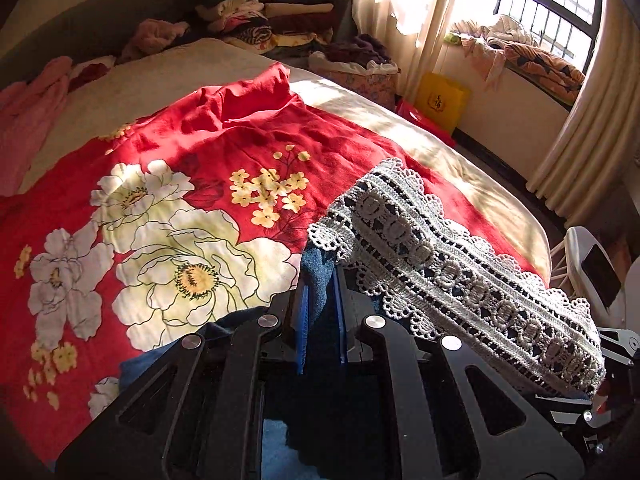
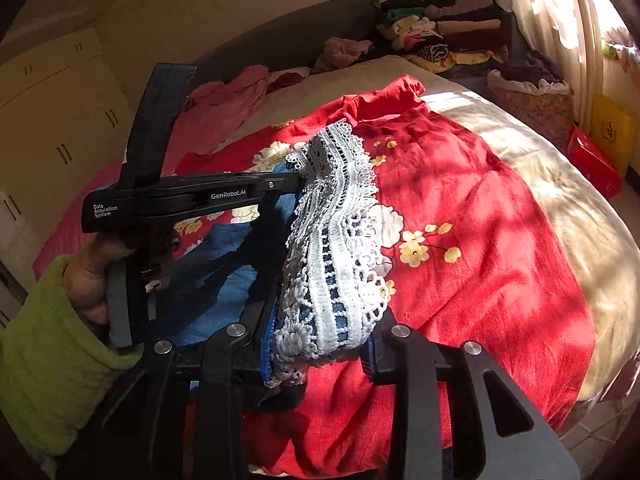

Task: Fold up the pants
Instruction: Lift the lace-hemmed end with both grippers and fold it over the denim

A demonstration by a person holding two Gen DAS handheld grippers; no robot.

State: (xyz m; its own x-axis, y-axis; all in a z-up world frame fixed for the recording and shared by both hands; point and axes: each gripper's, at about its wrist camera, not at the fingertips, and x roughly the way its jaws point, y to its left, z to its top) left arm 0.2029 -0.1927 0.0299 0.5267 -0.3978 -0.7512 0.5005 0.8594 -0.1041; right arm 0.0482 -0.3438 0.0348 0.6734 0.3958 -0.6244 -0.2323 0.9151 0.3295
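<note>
Above a bed (image 1: 360,108) spread with red floral sheet (image 1: 160,208), lace-hemmed blue pants (image 1: 440,256) held aloft: left gripper (image 1: 322,300) and right gripper (image 2: 320,354) both clamped on hem. Folded clothes pile (image 1: 280,12) at far corner; curtained window (image 1: 540,12) beyond.

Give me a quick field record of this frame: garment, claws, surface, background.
garment: blue pants with white lace hem, held up over the bed
left claw: shut on blue fabric beside the lace
right claw: shut on the lace hem
surface: red floral sheet over a beige bed
background: stacked clothes, window
</note>
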